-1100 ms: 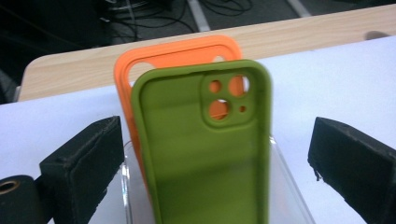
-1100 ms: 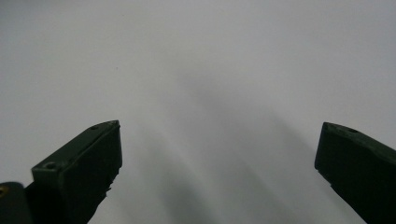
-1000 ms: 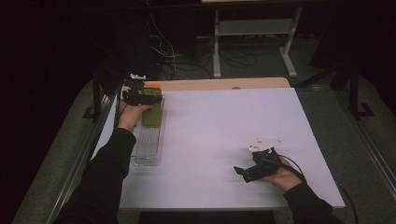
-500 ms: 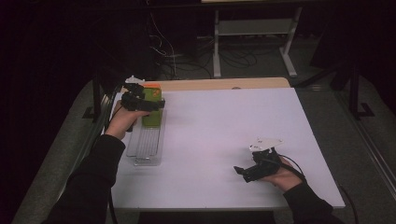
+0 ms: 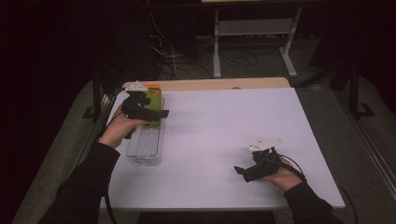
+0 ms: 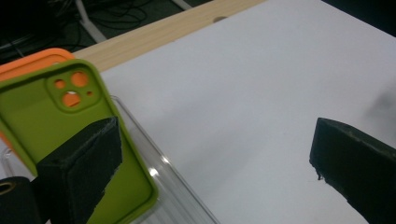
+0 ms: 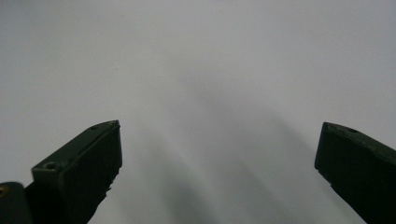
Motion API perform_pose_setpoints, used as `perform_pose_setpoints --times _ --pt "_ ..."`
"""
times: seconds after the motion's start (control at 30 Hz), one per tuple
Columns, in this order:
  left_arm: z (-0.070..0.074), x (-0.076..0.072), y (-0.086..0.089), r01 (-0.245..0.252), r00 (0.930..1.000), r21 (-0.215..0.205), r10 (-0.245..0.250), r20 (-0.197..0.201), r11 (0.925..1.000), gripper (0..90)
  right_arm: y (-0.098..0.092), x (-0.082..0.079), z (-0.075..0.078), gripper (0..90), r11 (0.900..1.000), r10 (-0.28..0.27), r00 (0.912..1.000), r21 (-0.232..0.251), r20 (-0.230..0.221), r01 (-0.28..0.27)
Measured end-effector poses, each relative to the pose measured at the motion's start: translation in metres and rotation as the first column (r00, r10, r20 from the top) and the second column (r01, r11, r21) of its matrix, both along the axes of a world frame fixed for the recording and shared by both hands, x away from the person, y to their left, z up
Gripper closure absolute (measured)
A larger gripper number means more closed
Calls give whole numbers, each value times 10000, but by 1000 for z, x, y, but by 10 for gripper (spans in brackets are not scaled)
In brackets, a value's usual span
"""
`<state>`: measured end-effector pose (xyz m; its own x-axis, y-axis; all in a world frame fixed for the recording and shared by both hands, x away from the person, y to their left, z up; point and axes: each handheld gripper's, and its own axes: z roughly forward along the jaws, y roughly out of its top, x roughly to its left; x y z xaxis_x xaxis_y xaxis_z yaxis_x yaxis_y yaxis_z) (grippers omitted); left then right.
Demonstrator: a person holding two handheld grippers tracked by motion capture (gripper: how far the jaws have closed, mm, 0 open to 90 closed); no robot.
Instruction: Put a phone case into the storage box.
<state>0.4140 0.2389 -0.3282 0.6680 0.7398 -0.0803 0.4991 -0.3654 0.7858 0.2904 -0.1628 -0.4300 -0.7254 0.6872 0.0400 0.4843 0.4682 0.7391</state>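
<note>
Left gripper (image 5: 161, 113) hovers over the far end of the clear tray (image 5: 144, 151) at the table's left, jaws spread wide, nothing between them. The green phone case (image 6: 56, 121) sits in that tray atop an orange case (image 6: 28, 65). Right gripper (image 5: 239, 171) rests near-right, jaws spread, empty.

Dim, dark surroundings; the white table (image 5: 224, 140) is evenly lit, close views slightly soft.
</note>
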Motion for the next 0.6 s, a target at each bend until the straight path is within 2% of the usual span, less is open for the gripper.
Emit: perform_pose_setpoints --times 0.2,0.3,0.6 --pt "-3 -9 -2 442 9990 109 -442 17 9990 21 -1 1 0 0 10000 46 10000 -27 65 -45" --pt "-7 -15 -5 499 9987 -121 -500 -51 9987 22 -2 0 1 1 10000 51 10000 -45 24 -51" --pt "-17 -35 -6 1042 9944 -234 -1046 -167 9943 22 -2 1 0 1 10000 71 10000 -50 23 -71"
